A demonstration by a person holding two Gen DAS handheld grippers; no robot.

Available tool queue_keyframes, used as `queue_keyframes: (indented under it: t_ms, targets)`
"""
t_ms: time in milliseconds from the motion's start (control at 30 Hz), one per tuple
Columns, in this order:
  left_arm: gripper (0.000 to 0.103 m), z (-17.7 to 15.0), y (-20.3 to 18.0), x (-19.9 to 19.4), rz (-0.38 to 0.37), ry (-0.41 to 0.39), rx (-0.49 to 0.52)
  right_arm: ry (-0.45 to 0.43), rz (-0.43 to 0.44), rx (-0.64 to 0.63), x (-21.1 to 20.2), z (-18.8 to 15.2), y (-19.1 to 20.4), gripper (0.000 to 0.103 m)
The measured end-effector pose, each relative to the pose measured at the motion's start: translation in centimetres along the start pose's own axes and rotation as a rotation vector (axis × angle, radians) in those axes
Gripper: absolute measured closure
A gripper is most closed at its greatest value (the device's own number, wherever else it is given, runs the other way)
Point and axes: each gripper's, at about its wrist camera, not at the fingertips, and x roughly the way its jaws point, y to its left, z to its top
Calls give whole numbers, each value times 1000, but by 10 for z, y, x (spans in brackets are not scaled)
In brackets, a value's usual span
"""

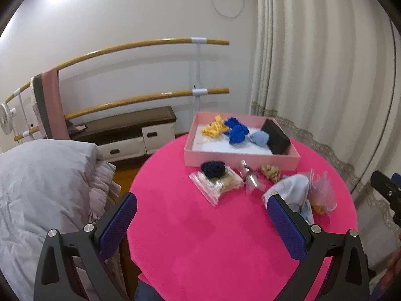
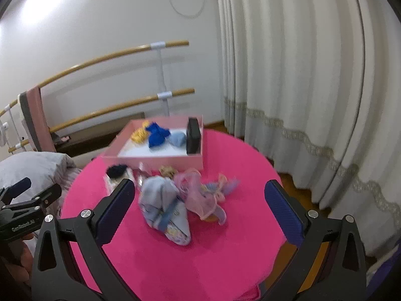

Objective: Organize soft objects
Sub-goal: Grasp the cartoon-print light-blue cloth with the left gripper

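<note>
Right gripper (image 2: 198,208), jaws spread and empty, sits squarely over the light blue cloth bundle (image 2: 164,210) (long axis running away toward the pink box (image 2: 153,161)). Left gripper (image 1: 201,219), also spread, hangs off to the bundle's left, so right is nearer.

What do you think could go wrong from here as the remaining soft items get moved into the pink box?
1. The pale blue cloth and the sheer pink pouch lie touching, so the open right tool may drag both.
2. The navy scrunchie sits on a clear plastic bag; a pinch there could lift the bag too.
3. The pink box rests near the table's far edge, so pushing it risks sliding it off.
</note>
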Motion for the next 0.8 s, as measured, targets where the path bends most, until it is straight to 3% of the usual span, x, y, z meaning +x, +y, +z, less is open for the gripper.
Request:
queue_keyframes:
  t_ms: [433,633,800]
  targets:
    - [0,-4,-49,63,-95,118,50,118,31,20,47,-16,-21,0]
    - [0,-2,-80,96,-154,174,55,138,39,69,61,-20,-51,0]
    - [0,-3,-107,134,-156,228,54,168,50,95,78,-24,-69,0]
